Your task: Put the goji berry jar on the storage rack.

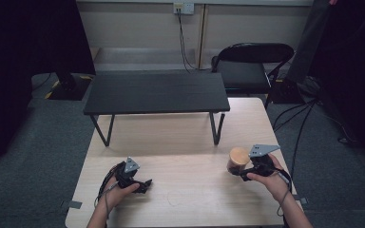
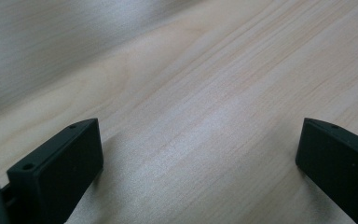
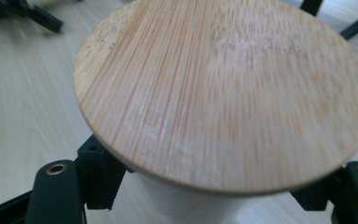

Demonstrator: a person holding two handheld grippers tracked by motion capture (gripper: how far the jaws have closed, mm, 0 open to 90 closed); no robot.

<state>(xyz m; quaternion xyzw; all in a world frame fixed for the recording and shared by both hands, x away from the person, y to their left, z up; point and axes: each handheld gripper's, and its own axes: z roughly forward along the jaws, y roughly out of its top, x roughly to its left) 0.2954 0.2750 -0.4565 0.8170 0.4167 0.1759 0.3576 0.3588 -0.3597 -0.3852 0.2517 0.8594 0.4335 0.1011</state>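
While the right gripper [image 1: 245, 169] holds a white jar with a bamboo lid [image 1: 238, 159] at the near right of the wooden surface [image 1: 180, 142], its jaws clamp the white body just under the lid, one on each side. The jar stands upright, long axis vertical, lid facing up; whether its base touches the surface cannot be told. The lid overhangs the jaws, so I judge the grip sits high on a smooth round wall: a tilt of the hand could let the jar swing or slide down, and the lid might lift off if it is loose. The left gripper [image 1: 142, 184] rests at the near left, jaws wide apart over bare wood, holding nothing. A low black table [image 1: 157, 92] stands at the far side, well apart from both.
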